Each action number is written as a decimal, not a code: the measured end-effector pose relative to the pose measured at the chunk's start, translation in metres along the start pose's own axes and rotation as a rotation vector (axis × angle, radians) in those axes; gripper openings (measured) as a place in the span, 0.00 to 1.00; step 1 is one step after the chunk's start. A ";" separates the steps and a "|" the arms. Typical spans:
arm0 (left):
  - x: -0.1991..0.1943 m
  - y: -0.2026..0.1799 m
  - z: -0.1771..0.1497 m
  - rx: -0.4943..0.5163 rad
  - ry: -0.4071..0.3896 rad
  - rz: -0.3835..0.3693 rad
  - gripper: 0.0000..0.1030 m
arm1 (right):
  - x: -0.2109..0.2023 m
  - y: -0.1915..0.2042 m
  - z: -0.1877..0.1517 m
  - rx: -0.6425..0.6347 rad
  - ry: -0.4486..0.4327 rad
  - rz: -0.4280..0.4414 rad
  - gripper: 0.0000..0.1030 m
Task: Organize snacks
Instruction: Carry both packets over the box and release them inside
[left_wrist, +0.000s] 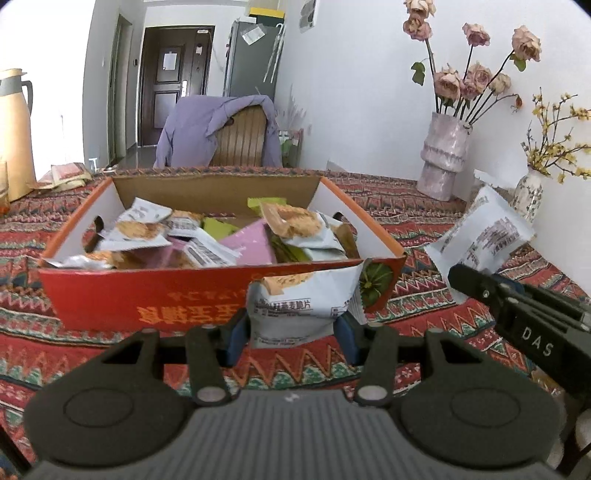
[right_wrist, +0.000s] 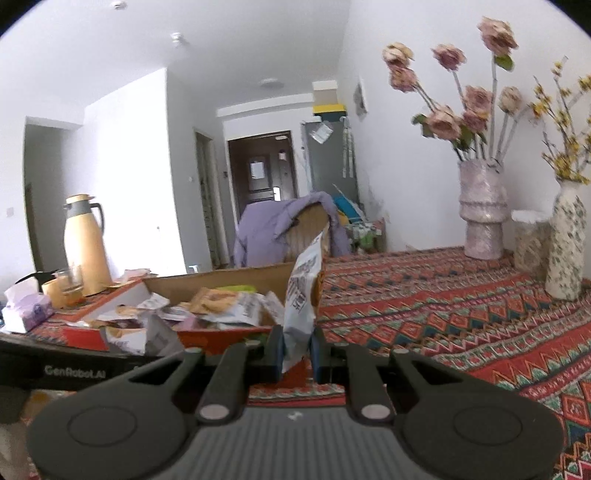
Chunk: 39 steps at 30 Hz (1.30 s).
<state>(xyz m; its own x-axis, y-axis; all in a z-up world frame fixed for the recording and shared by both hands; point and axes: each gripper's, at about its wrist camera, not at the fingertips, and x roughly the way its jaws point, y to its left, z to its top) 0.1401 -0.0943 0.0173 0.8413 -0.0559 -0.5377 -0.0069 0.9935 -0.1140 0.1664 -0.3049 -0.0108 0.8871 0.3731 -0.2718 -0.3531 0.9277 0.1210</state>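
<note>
Snacks (left_wrist: 207, 240) lie in the box (left_wrist: 147, 295); chair (left_wrist: 240, 136) behind it, vases (left_wrist: 445, 155) right, flask (left_wrist: 14, 129) left.

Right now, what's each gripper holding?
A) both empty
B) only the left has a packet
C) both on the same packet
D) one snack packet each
D: the left gripper pinches a white snack packet in front of the red box, and the right gripper holds its own packet edge-on.

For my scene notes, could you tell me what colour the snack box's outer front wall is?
Red, with orange printed characters on the snack box; it shows best in the left wrist view.
</note>
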 end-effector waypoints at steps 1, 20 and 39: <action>-0.003 0.004 0.002 0.000 -0.005 -0.001 0.49 | -0.001 0.005 0.003 -0.010 -0.004 0.010 0.14; -0.005 0.072 0.077 0.009 -0.153 0.125 0.49 | 0.064 0.085 0.057 -0.110 0.014 0.131 0.14; 0.057 0.110 0.091 -0.026 -0.083 0.190 0.68 | 0.151 0.106 0.054 -0.131 0.175 0.114 0.18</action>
<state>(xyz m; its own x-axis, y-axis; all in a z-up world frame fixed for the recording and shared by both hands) 0.2362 0.0205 0.0504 0.8653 0.1420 -0.4808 -0.1828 0.9824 -0.0388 0.2788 -0.1503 0.0122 0.7782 0.4615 -0.4261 -0.4939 0.8686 0.0387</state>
